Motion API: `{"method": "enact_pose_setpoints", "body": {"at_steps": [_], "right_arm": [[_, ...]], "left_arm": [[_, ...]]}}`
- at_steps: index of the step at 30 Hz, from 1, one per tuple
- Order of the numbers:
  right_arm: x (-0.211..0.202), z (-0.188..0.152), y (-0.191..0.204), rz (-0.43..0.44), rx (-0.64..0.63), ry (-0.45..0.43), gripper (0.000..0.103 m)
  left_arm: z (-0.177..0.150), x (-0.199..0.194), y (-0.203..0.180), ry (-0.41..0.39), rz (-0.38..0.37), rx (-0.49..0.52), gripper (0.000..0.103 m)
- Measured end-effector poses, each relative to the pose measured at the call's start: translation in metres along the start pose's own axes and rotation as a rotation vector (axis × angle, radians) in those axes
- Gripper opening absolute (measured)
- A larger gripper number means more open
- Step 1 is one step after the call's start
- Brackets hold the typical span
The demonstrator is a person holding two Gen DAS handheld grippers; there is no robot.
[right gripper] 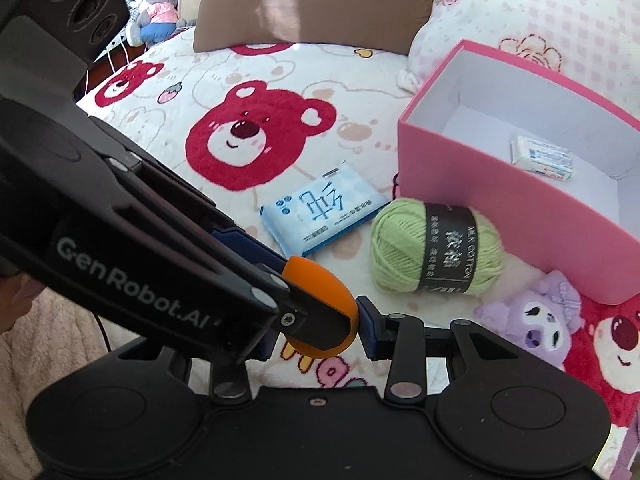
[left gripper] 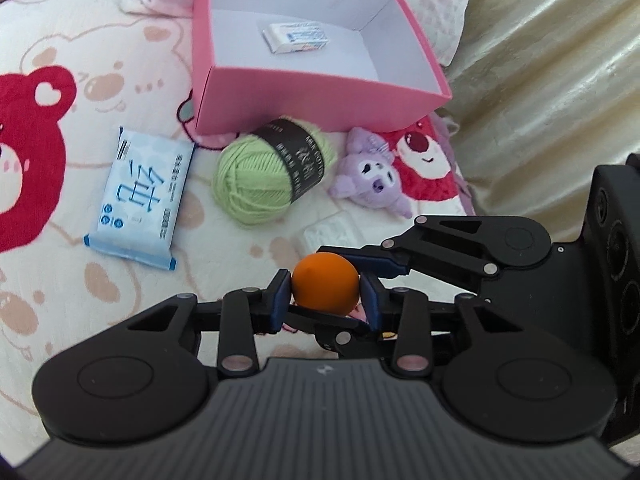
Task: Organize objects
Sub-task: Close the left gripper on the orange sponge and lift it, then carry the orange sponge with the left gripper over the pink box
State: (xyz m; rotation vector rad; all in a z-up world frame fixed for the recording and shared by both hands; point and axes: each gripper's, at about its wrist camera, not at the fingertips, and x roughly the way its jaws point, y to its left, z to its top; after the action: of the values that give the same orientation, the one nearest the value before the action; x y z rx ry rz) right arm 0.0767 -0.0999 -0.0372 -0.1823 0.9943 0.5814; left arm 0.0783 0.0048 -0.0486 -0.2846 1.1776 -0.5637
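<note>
An orange ball point(left gripper: 325, 283) sits between both grippers above the bear-print bedspread. My left gripper point(left gripper: 325, 300) is shut on it with its blue pads. My right gripper point(right gripper: 316, 328) also has its pads against the same orange ball point(right gripper: 320, 292), crossing the left one; it shows from the right in the left wrist view point(left gripper: 362, 264). The pink box point(left gripper: 320, 100) stands open beyond, with a white packet point(left gripper: 295, 37) inside. A green yarn ball point(left gripper: 272, 168), a blue tissue pack point(left gripper: 140, 196) and a purple plush toy point(left gripper: 372, 176) lie in front of the box.
A brown pillow point(right gripper: 312, 0) and a pink checked pillow point(right gripper: 540, 4) lie at the head of the bed. Stuffed toys point(right gripper: 154, 4) sit at the far left. A beige curtain point(left gripper: 552, 80) hangs to the right of the box.
</note>
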Motion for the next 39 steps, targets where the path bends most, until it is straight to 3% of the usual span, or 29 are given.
{"method": "enact_pose_setpoints", "body": {"at_steps": [23,26,39], "right_arm": [[-0.048,0.037,-0.016,-0.05,0.02,-0.081,0.045],[-0.053,0.038,-0.019,-0.069,0.018,-0.099,0.045],[-0.063,0.051,-0.045,-0.09,0.04,-0.167,0.044]], "left_arm": [[0.045,-0.043,-0.039,-0.082,-0.009,0.076,0.036],[0.05,-0.046,-0.041,-0.077,-0.048,0.058,0.036],[0.08,-0.048,-0.049,-0.144,-0.079,0.036,0.036]]}}
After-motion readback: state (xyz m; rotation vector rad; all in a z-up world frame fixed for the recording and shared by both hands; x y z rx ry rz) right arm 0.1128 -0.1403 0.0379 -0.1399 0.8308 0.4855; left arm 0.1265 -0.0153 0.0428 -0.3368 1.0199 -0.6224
